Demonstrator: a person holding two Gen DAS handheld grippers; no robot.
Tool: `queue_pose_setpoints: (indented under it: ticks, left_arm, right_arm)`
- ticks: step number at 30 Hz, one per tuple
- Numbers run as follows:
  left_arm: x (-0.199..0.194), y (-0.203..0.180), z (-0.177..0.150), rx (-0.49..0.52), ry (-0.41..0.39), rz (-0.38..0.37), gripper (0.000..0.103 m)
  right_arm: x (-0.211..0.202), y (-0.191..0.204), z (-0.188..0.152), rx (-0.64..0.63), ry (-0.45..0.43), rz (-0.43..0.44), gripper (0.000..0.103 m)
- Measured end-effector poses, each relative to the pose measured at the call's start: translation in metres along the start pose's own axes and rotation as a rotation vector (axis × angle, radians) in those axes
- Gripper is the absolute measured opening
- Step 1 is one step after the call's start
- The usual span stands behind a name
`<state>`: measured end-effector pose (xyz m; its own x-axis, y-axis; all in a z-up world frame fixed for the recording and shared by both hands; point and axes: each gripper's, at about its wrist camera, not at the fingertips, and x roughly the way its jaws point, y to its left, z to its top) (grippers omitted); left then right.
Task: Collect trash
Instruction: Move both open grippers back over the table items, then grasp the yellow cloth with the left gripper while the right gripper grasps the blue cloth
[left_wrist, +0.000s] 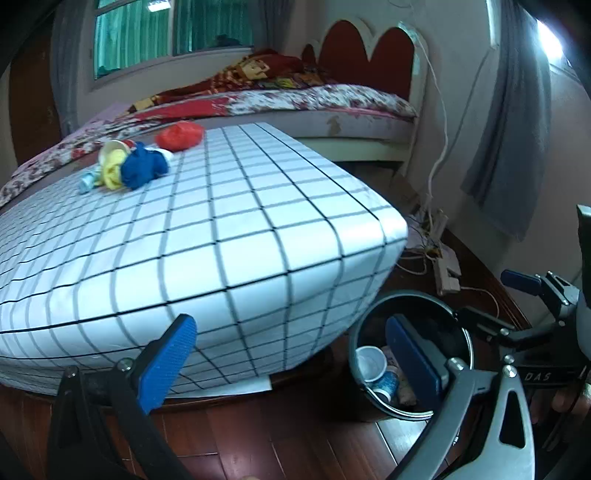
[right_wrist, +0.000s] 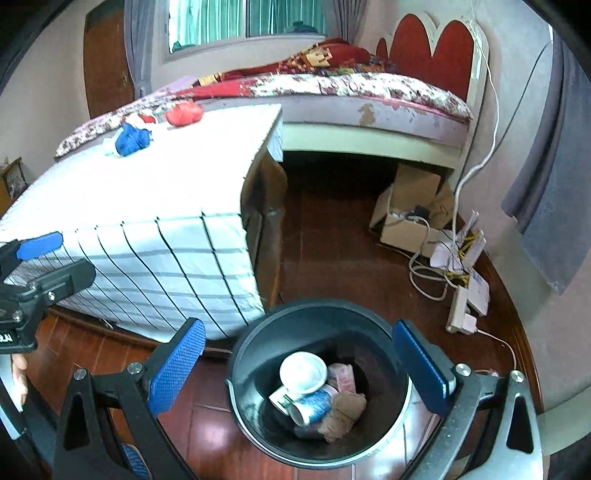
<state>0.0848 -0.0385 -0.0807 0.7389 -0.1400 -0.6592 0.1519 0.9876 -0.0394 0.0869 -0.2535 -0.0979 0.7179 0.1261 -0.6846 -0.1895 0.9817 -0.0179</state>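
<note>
- Several scraps lie far off on the white grid-checked tabletop (left_wrist: 221, 206): a crumpled blue wad (left_wrist: 142, 168), yellow wrapper (left_wrist: 112, 173), red ball (left_wrist: 180, 135); the left gripper (left_wrist: 291, 354) gapes wide, empty.
- Right view: the right gripper (right_wrist: 299, 365) is spread wide above the round dark bin (right_wrist: 258, 339) holding a white paper cup (right_wrist: 303, 371).

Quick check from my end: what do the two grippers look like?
Both match. Each gripper, left and right, has two flat fingers with blue knurled pads on black arms fixed with silver bolts, and a grey curved bracket. White lettering "DAS" marks the right one's black body. No cables or sleeves show.
</note>
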Motion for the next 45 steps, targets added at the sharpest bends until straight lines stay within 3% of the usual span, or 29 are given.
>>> queue_pose_setpoints:
  ticks: [7, 12, 24, 29, 34, 38, 39, 41, 45]
  left_arm:
    - [-0.017, 0.044, 0.01, -0.062, -0.042, 0.079, 0.103]
    - [-0.025, 0.086, 0.021, -0.108, -0.053, 0.159, 0.103]
    - [-0.023, 0.192, 0.046, -0.214, -0.07, 0.299, 0.103]
    - [-0.012, 0.225, 0.053, -0.261, -0.054, 0.333, 0.103]
    - [0.001, 0.252, 0.06, -0.296, -0.043, 0.366, 0.103]
    - [0.02, 0.269, 0.071, -0.319, -0.026, 0.371, 0.103]
    - [0.025, 0.27, 0.075, -0.318, -0.024, 0.368, 0.103]
    - [0.034, 0.27, 0.083, -0.309, -0.022, 0.362, 0.103]
    - [0.055, 0.265, 0.104, -0.284, -0.024, 0.31, 0.102]
  right_arm:
    - [-0.008, 0.034, 0.029, 0.014, -0.079, 0.059, 0.102]
    - [-0.002, 0.064, 0.058, 0.001, -0.085, 0.1, 0.102]
    - [0.041, 0.166, 0.147, -0.146, -0.125, 0.186, 0.102]
    - [0.082, 0.214, 0.18, -0.188, -0.069, 0.195, 0.102]
    - [0.12, 0.243, 0.211, -0.188, -0.049, 0.229, 0.102]
    - [0.163, 0.262, 0.239, -0.164, 0.02, 0.243, 0.101]
    - [0.17, 0.264, 0.243, -0.161, 0.035, 0.247, 0.101]
    - [0.192, 0.267, 0.249, -0.162, 0.082, 0.256, 0.084]
    - [0.209, 0.257, 0.253, -0.179, 0.124, 0.296, 0.065]
